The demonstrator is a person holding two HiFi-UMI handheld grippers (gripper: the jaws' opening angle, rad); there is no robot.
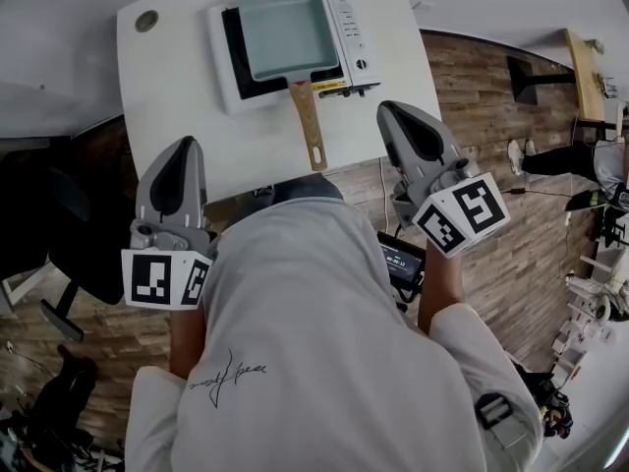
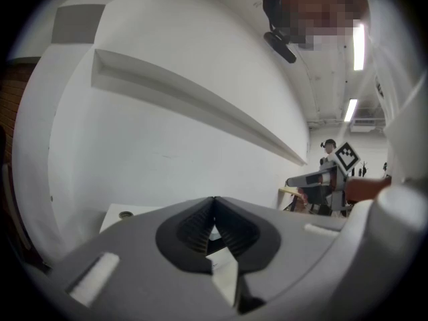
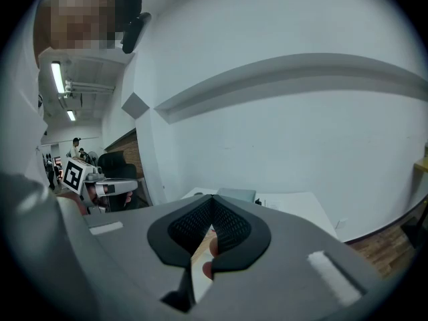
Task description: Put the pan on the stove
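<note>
pan [image 1: 283, 29]: rectangular, pale blue-green, shallow, wooden handle [image 1: 309, 124] pointed to near edge | sat on black top of white stove [image 1: 346, 23], far side of white worktop [image 1: 177, 87] | left hand-held gripper [image 1: 184, 147] pressed together, empty | right hand-held gripper [image 1: 395, 111] pressed together, empty, both at near edge, clear of pan

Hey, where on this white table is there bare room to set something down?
The table is bare left of the stove, below the cable hole, and along the front either side of the wooden handle. The pan fills the stove.
</note>
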